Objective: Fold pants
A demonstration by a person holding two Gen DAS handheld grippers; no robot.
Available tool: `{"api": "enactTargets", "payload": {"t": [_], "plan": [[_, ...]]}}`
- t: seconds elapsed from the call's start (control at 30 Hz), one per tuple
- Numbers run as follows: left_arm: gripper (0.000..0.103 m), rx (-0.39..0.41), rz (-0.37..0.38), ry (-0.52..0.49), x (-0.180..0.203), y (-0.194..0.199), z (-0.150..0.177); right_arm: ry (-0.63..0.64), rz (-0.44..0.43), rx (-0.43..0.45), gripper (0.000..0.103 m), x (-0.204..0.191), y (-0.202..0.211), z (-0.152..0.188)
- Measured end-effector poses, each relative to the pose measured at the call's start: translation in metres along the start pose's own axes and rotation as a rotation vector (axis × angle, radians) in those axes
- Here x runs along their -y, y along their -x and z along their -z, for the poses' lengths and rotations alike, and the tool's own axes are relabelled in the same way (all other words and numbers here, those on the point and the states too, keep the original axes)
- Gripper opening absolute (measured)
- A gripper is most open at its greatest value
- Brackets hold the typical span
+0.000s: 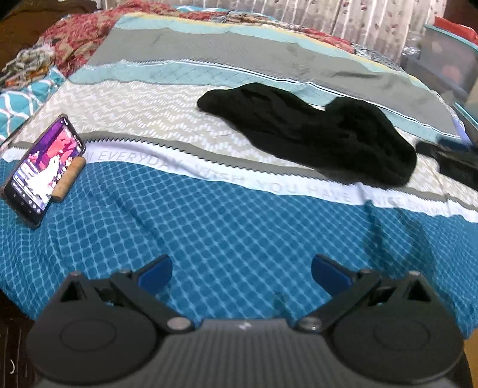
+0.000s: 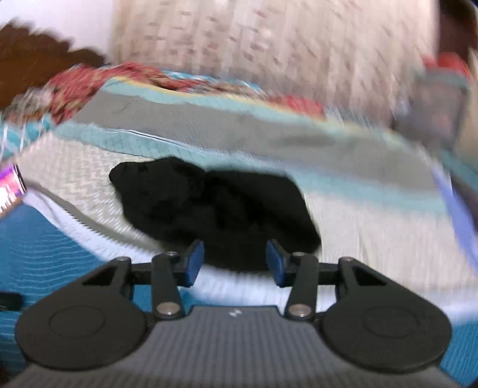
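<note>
Black pants bunched on patterned bedspread, curtain seemingly behind.

matt black cloth pants, quilted cloth bedspread, glossy phone

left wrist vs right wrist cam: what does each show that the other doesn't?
Left wrist only: the whole phone leaning against a cork roll, the bedspread lettering, and the open left gripper over blue quilt, apart from the cloth.
Right wrist only: the open right gripper at the near edge of the black pants; contact unclear, the image is blurred.
Both: the crumpled pants and the striped bedspread.
</note>
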State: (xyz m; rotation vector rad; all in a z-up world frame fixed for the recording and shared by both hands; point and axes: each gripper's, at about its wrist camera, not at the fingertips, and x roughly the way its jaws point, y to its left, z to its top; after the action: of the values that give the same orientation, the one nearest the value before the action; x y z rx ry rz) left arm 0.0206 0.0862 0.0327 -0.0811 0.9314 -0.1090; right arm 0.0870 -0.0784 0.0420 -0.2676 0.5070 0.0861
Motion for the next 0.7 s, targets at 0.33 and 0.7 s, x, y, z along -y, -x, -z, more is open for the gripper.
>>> {"api": "enactTargets", "payload": {"t": [0.33,0.7], "plan": [[0.099,-0.042,0.018,0.060,-0.031,-0.025,-0.015,0.163,-0.028,-0.235,0.047,0.000,-0.141,-0.028],[0.099,-0.038,0.026,0.044,-0.018,-0.066,-0.069,-0.068,0.220,-0.021,0.010,0.089,-0.121,-0.073]]}}
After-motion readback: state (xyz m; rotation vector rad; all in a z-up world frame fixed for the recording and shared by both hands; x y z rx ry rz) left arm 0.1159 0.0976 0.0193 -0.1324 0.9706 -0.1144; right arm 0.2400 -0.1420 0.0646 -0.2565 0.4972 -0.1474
